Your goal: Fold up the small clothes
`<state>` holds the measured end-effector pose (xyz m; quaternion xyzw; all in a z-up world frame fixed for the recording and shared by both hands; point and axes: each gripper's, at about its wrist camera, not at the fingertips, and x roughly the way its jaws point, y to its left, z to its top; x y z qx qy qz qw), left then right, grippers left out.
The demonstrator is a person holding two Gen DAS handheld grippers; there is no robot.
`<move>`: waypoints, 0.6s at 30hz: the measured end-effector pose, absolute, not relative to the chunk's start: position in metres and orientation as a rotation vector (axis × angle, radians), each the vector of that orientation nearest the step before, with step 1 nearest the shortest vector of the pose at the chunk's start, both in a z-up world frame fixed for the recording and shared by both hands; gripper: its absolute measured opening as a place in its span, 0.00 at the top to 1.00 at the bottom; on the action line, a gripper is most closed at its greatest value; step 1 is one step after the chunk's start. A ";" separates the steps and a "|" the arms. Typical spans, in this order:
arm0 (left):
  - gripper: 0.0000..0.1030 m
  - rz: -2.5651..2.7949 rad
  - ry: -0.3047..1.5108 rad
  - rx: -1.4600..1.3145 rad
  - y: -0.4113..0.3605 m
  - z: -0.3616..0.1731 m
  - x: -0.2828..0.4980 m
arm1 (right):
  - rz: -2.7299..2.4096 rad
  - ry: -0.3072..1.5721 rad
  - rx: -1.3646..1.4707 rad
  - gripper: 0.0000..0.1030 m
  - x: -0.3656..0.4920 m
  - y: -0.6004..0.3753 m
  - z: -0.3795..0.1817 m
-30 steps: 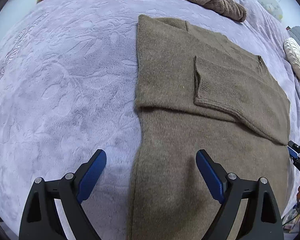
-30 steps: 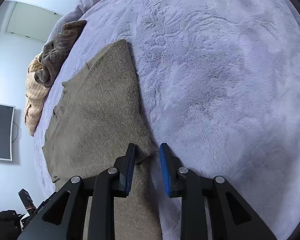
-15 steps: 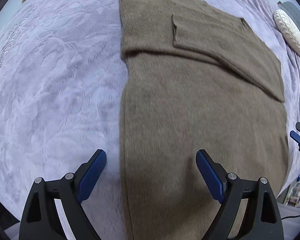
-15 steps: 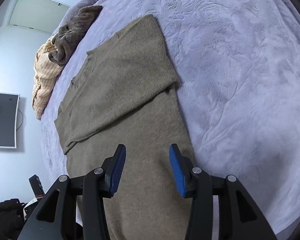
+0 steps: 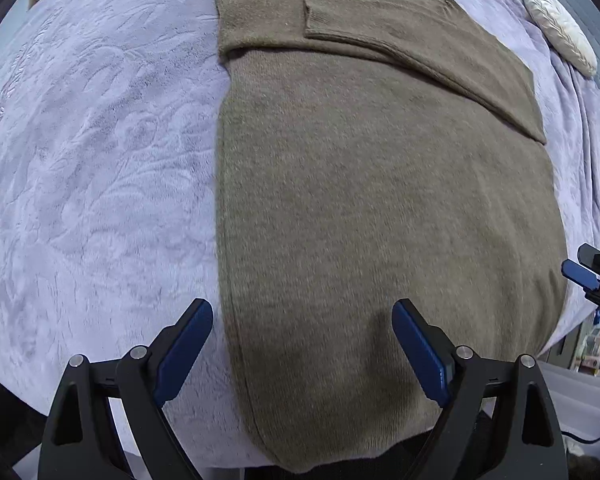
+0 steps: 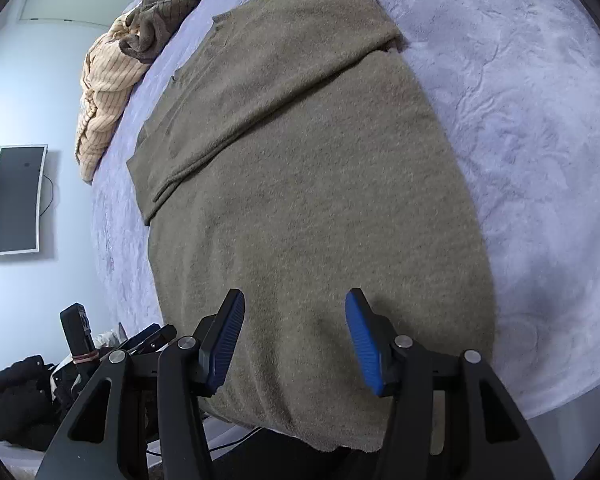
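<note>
As sweater [image 5: 380, 208] hem overhangs bed [image 5: 92, 168] edge, tongs apart

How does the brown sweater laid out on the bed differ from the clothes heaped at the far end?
The brown sweater lies spread flat with its sleeves folded across the chest; the heap is crumpled and unfolded. The sweater is one plain piece; the heap mixes a tan striped garment with a darker ribbed one. Both rest on the lavender blanket.

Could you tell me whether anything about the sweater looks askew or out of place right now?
Mostly tidy, but the brown sweater's hem hangs over the bed's near edge, unsupported, instead of lying flat.
</note>
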<state>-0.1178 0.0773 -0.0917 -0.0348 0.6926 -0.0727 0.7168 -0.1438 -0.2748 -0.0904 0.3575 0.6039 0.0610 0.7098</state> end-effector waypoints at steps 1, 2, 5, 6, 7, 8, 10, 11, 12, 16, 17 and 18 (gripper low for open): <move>0.11 -0.168 1.538 -0.073 0.076 -0.091 -0.121 | 0.144 1.341 0.802 0.45 -0.146 -0.273 -0.091; 0.11 -0.174 1.542 -0.069 0.077 -0.091 -0.125 | 0.152 1.341 0.811 0.45 -0.148 -0.272 -0.091; 0.11 -0.190 1.556 -0.064 0.075 -0.091 -0.136 | 0.159 1.331 0.822 0.45 -0.156 -0.268 -0.091; 0.11 -0.196 1.563 -0.066 0.074 -0.091 -0.139 | 0.158 1.326 0.822 0.45 -0.160 -0.268 -0.091; 0.11 -0.202 1.572 -0.068 0.074 -0.091 -0.138 | 0.157 1.324 0.826 0.44 -0.163 -0.268 -0.091; 0.11 -0.214 1.586 -0.070 0.073 -0.092 -0.143 | 0.158 1.324 0.834 0.38 -0.165 -0.269 -0.091; 0.11 -0.244 1.607 -0.065 0.071 -0.096 -0.142 | 0.165 1.326 0.854 0.28 -0.171 -0.271 -0.093; 0.11 -0.258 1.614 -0.057 0.071 -0.098 -0.144 | 0.167 1.328 0.857 0.27 -0.174 -0.272 -0.093; 0.11 -0.271 1.621 -0.052 0.070 -0.098 -0.147 | 0.162 1.336 0.852 0.27 -0.177 -0.272 -0.094; 0.11 -0.340 1.659 -0.062 0.074 -0.100 -0.162 | 0.132 1.386 0.834 0.27 -0.188 -0.277 -0.100; 0.11 -0.352 1.668 -0.060 0.073 -0.101 -0.165 | 0.127 1.401 0.824 0.27 -0.191 -0.279 -0.101; 0.11 -0.358 1.673 -0.052 0.074 -0.101 -0.169 | 0.122 1.421 0.806 0.27 -0.194 -0.279 -0.103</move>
